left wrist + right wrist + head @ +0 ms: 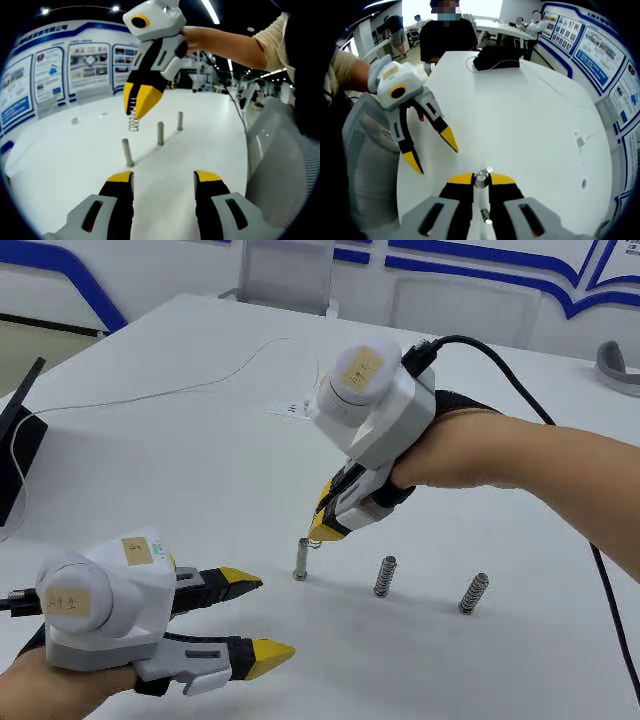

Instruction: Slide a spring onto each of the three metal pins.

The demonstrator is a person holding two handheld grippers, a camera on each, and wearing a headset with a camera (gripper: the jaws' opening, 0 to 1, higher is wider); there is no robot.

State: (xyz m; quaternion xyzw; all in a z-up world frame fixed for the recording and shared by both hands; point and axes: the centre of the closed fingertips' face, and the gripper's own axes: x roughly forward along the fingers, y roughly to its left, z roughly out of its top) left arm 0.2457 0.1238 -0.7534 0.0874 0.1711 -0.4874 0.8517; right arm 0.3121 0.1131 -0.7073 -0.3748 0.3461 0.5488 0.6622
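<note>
My right gripper (pixel 325 530) is shut on a small metal spring (pixel 316 543) and holds it just above and to the right of a bare metal pin (pixel 301 558). In the right gripper view the spring (pixel 480 178) sits end-on between the yellow tips (pixel 481 183), with the pin (pixel 485 216) below it. Two more pins (pixel 385 576) (pixel 473 593) to the right each carry a spring. My left gripper (pixel 265 618) rests low at the front left, open and holding nothing. From the left gripper (pixel 163 176) the spring (pixel 132 119) hangs above the bare pin (pixel 127 151).
A black device (pixel 15 445) with a thin white cable (pixel 150 395) lies at the table's left edge. A small paper label (pixel 290 410) lies behind the pins, and a grey object (pixel 618 365) sits far right. A person in black (pixel 445 37) stands beyond the table.
</note>
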